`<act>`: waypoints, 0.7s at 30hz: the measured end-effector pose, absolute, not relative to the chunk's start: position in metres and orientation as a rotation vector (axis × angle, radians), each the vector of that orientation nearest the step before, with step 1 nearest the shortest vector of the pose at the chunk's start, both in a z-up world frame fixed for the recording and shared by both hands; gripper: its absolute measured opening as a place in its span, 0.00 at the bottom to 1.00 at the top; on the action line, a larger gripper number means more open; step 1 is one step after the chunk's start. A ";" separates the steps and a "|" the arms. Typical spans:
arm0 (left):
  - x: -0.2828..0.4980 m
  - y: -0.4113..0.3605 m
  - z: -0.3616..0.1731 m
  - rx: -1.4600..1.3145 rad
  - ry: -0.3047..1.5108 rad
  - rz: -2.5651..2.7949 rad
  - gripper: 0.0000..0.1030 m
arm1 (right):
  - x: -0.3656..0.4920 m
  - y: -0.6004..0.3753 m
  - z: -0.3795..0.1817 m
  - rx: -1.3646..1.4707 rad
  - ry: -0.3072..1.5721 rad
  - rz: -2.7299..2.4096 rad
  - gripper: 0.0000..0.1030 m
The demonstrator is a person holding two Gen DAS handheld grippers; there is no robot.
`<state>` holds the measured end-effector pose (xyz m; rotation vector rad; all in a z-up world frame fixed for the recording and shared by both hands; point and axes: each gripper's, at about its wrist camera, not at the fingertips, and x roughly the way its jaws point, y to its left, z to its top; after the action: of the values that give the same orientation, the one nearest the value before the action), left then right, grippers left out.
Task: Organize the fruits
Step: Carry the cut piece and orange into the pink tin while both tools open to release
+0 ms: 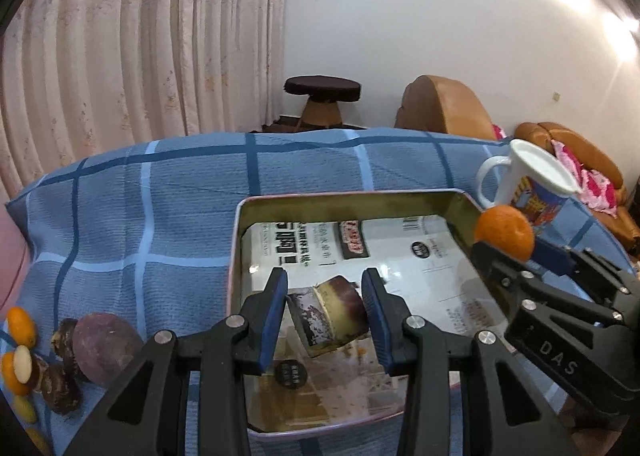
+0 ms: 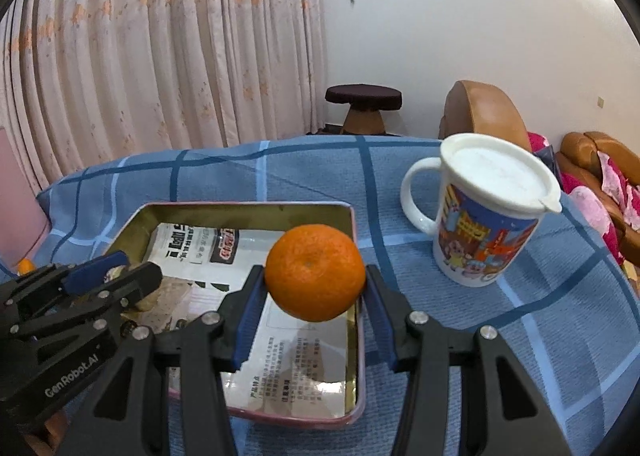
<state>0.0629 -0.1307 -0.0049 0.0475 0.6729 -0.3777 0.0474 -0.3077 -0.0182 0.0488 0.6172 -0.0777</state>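
A shallow metal tray (image 1: 240,240) (image 2: 168,212), lined with printed paper, sits on the blue checked cloth. My left gripper (image 1: 326,292) is shut on a purple and yellow sugarcane piece (image 1: 332,312) and holds it over the tray's near half. My right gripper (image 2: 316,280) is shut on an orange (image 2: 315,272) above the tray's right rim; the orange also shows in the left wrist view (image 1: 505,231). More small oranges (image 1: 19,326) and dark sugarcane pieces (image 1: 64,376) lie on the cloth at the far left.
A white lidded mug (image 2: 488,212) with a cartoon print stands right of the tray. A round purple-brown fruit (image 1: 106,348) lies left of the tray. Behind the table are a curtain, a stool (image 1: 322,90) and brown sofas (image 2: 488,112).
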 end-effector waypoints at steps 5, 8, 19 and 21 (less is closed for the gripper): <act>0.062 -0.129 -0.006 0.057 0.677 -0.368 0.40 | 0.047 -0.305 -0.018 0.041 0.618 -0.083 0.51; 0.063 -0.132 -0.007 0.066 0.686 -0.362 0.40 | 0.048 -0.304 -0.017 0.031 0.618 -0.088 0.51; 0.066 -0.134 -0.010 0.081 0.696 -0.328 0.40 | 0.043 -0.297 -0.012 -0.002 0.581 -0.082 0.54; 0.066 -0.135 -0.010 0.079 0.692 -0.322 0.40 | 0.039 -0.295 -0.010 -0.006 0.556 -0.089 0.68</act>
<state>0.0658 -0.1345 -0.0096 0.0791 0.6920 -0.3218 0.0394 -0.2951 -0.0099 -0.0064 0.5562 -0.0891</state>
